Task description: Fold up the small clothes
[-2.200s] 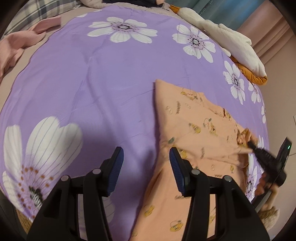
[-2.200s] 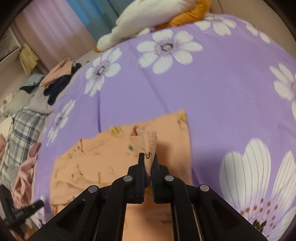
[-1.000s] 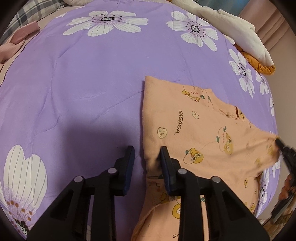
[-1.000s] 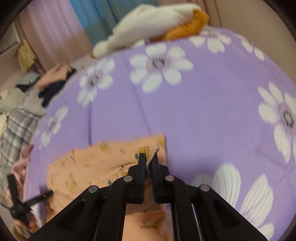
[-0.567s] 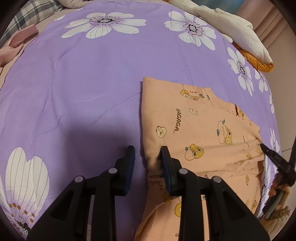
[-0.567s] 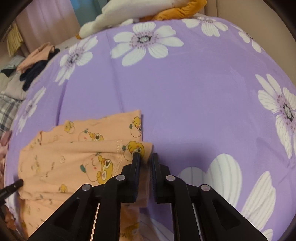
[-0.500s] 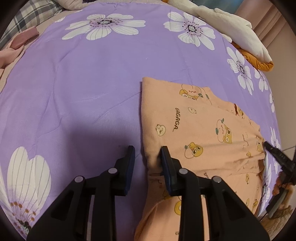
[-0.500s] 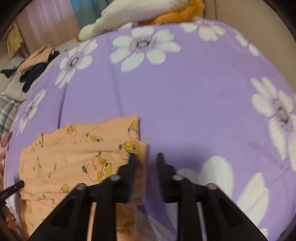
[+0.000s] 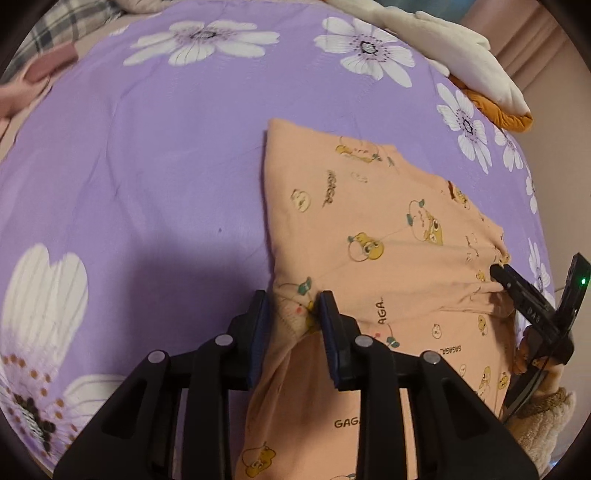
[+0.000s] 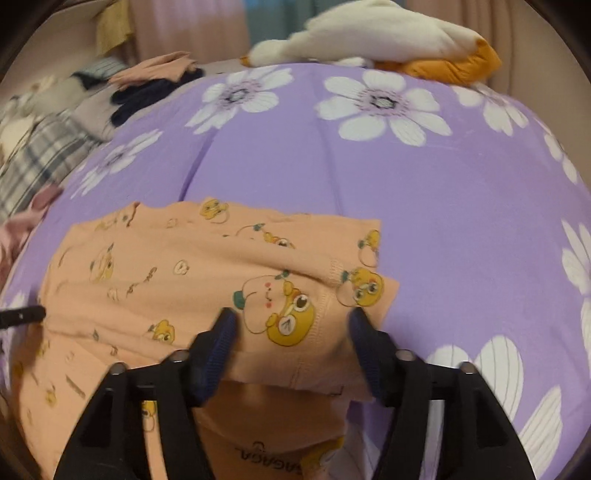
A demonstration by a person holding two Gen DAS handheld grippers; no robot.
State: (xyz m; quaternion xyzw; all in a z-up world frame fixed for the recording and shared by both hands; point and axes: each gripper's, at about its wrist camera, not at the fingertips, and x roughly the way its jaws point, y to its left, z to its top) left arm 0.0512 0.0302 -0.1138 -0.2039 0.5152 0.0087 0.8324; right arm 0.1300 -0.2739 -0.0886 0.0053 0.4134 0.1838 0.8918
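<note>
A peach child's garment [image 9: 388,229] printed with cartoon animals lies on a purple flowered bedspread [image 9: 147,166]. My left gripper [image 9: 293,314] stands partly open at the garment's near left edge. A fold of that edge sits between its fingers, and the pads do not press on it. In the right wrist view the garment [image 10: 166,280] has a flap folded over its near side. My right gripper [image 10: 291,321] hovers low over that flap with its jaws opening wide and nothing pinched. One of its fingers [image 9: 517,291] shows at the garment's right edge in the left wrist view.
A white and orange plush toy [image 10: 388,33] lies at the bed's far edge. Loose clothes [image 10: 155,77] and a plaid cloth [image 10: 37,155] are piled beyond the bedspread's left side. A hand in a fuzzy sleeve [image 9: 546,410] holds the right gripper.
The right gripper brought the pinched flap down onto the garment, let it go and opened wide. The left gripper slid over so the garment's edge now lies between its fingers.
</note>
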